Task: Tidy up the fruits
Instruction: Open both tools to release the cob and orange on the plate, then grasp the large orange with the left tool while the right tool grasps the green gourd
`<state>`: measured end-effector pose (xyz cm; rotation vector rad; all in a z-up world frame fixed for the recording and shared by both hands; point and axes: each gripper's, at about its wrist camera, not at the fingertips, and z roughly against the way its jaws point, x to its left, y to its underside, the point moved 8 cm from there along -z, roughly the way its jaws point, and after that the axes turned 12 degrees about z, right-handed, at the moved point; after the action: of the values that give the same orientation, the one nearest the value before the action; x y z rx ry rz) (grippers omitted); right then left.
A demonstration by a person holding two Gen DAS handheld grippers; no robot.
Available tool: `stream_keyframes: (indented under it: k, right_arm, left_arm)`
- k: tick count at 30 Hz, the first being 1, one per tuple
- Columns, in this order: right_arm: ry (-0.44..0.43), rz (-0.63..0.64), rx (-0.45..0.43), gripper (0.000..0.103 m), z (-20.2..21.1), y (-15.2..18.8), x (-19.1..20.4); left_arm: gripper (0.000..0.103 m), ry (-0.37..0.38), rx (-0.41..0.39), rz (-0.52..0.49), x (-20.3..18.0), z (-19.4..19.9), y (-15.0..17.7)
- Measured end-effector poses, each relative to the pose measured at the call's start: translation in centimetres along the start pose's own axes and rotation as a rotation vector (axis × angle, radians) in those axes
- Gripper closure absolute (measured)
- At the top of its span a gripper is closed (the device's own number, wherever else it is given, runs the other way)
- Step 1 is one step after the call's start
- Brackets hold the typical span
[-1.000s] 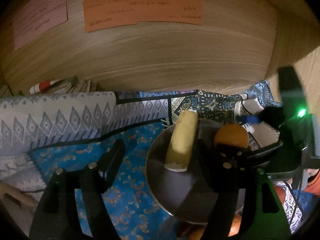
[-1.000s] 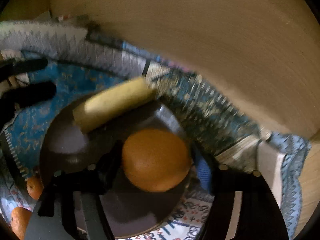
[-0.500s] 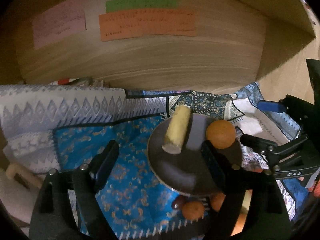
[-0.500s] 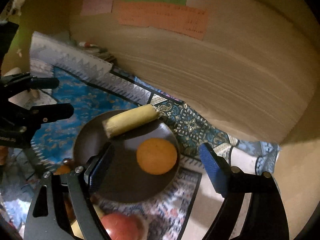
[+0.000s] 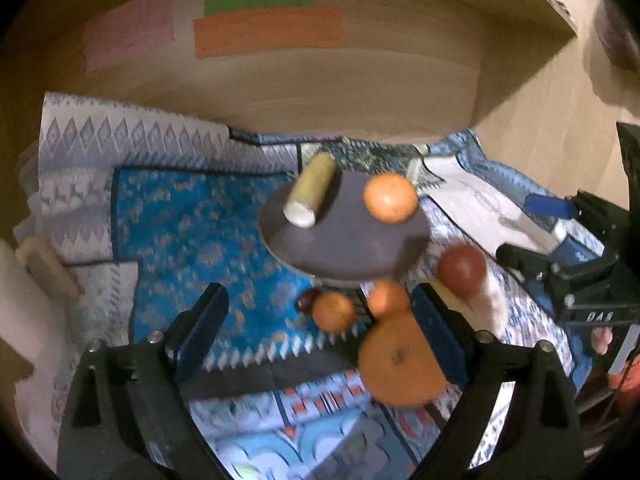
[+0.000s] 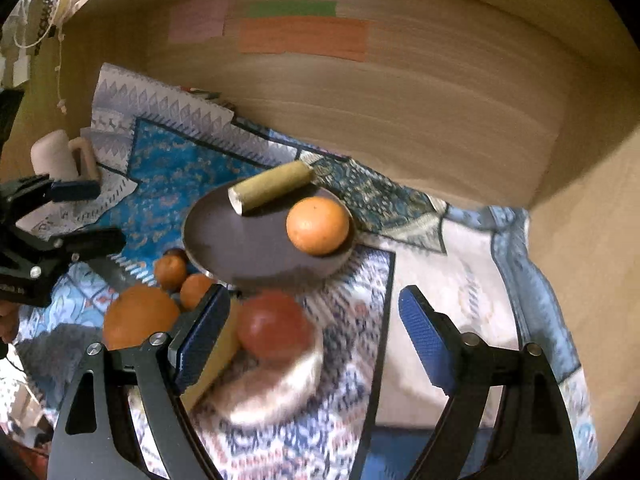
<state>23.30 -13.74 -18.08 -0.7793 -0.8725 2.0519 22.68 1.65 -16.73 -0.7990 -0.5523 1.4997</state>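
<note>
A dark round plate (image 5: 344, 246) (image 6: 244, 240) holds a cut banana piece (image 5: 310, 196) (image 6: 272, 192) and an orange (image 5: 390, 198) (image 6: 318, 225). In front of the plate lie a big orange (image 5: 400, 364) (image 6: 138, 316), two small oranges (image 5: 333, 312) (image 6: 170, 270) and a red apple (image 5: 462, 268) (image 6: 274, 324). My left gripper (image 5: 320, 328) is open and empty, above the loose oranges. My right gripper (image 6: 314, 332) is open and empty, just right of the apple.
A patterned blue cloth (image 5: 192, 232) (image 6: 440, 280) covers the surface. A wooden back wall (image 6: 400, 100) with coloured paper notes (image 5: 268, 32) stands behind. A pale mug (image 6: 60, 156) stands at the far left.
Both grippers have pulled back from the plate. The right gripper opened and left the orange on the plate. More loose fruit has come into view in front.
</note>
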Motion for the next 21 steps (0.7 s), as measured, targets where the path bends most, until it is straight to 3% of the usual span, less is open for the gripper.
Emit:
stream_keyframes:
  k: [9,18,21]
  right_arm:
    - [0.004,-0.06,0.029,0.017,1.6,4.2,1.1]
    - [-0.021,-0.133,0.064,0.017,1.5,7.2,0.7]
    - [-0.043,-0.125,0.064,0.017,1.5,7.2,1.2]
  left_arm:
    - [0.005,0.027,0.093,-0.013,-1.9,-0.4,6.3]
    - [0.005,0.031,0.122,0.045,-2.6,-2.6,7.5]
    - [0.01,0.027,0.124,0.054,-2.9,-3.2,7.2]
